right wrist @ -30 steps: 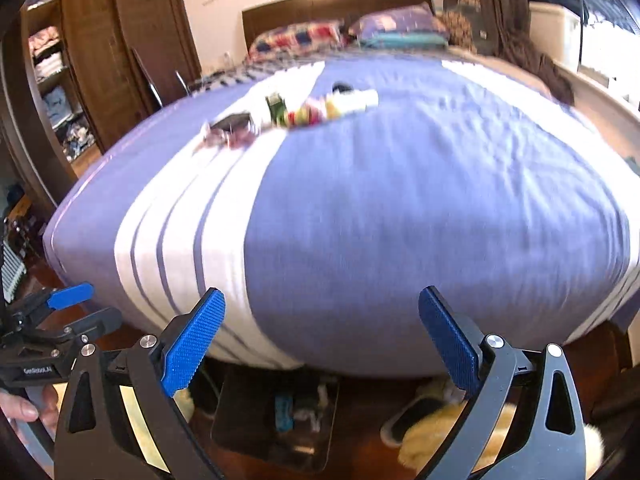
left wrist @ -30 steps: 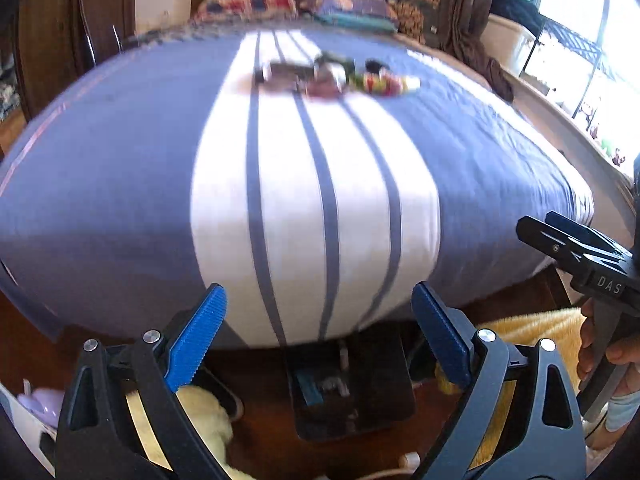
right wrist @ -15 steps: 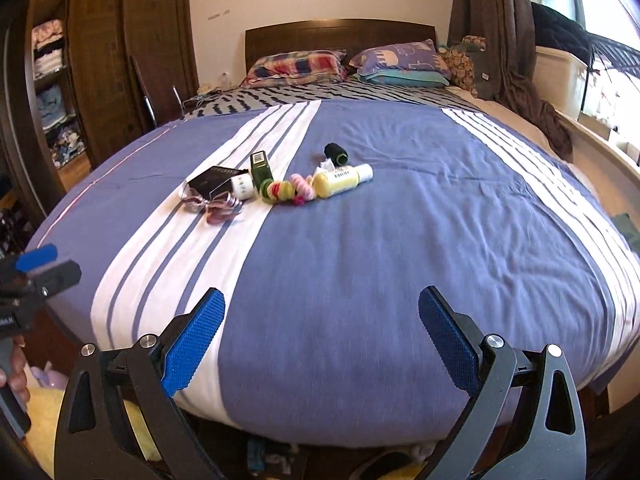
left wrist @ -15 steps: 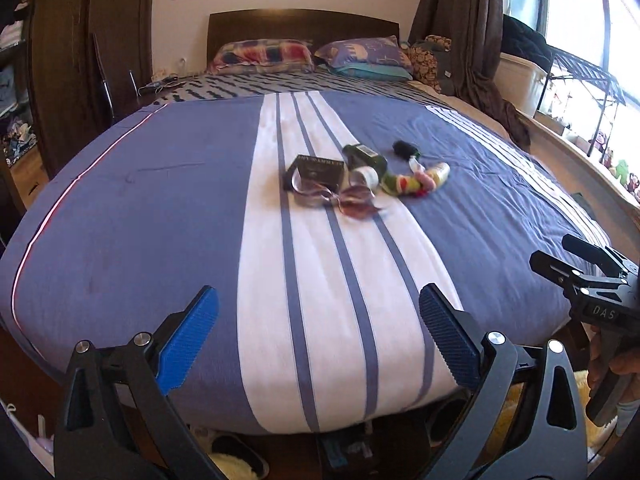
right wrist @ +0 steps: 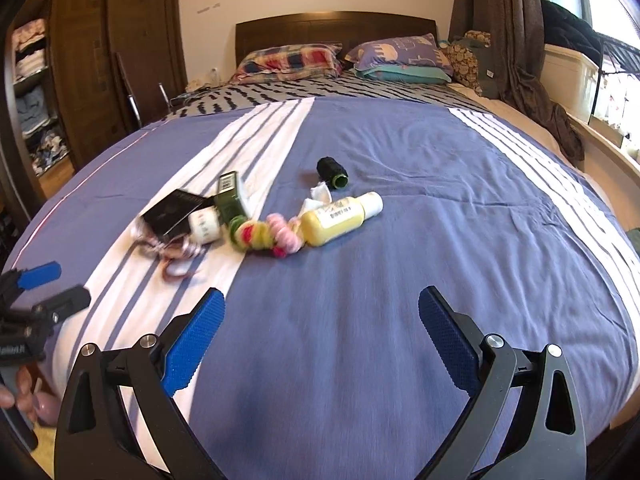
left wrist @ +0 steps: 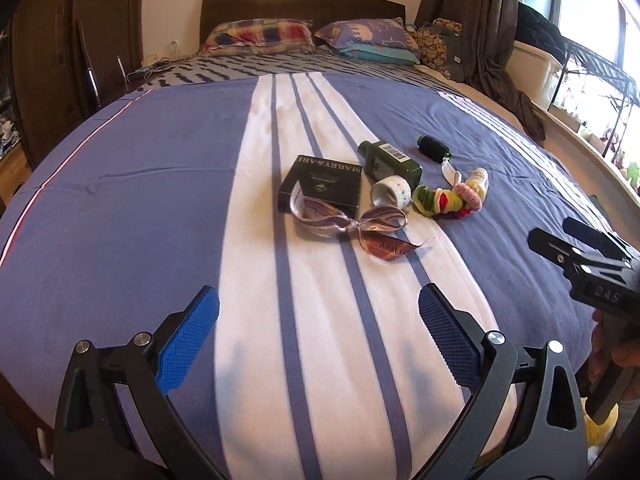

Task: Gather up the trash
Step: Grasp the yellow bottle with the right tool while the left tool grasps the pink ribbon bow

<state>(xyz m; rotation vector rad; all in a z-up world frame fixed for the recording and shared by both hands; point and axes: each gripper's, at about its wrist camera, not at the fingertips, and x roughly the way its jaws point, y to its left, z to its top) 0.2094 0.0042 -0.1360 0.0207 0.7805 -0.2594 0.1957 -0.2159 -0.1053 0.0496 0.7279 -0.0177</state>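
A cluster of items lies mid-bed on the blue and white striped cover [left wrist: 160,184]: a black box [left wrist: 322,181], a ribbon bow [left wrist: 352,226], a dark green bottle [left wrist: 390,162], a white tape roll [left wrist: 391,192], colourful scrunchies [left wrist: 444,200], a black spool [left wrist: 432,146] and a yellow bottle [right wrist: 338,218]. My left gripper [left wrist: 318,312] hangs open over the white stripe, short of the ribbon, nothing between its fingers. My right gripper [right wrist: 322,312] is open over the blue cover, short of the scrunchies [right wrist: 266,236].
Pillows [left wrist: 260,36] and a wooden headboard [left wrist: 300,0] close the far end of the bed. A dark wardrobe [right wrist: 100,60] with shelves stands left. A curtain [left wrist: 480,20], a ledge and a wire rack [left wrist: 592,68] run along the right. A hand [left wrist: 616,360] holds the other gripper.
Both grippers have come up from the floor at the foot of the bed and forward over the mattress. The cluster of items now looks larger and nearer.
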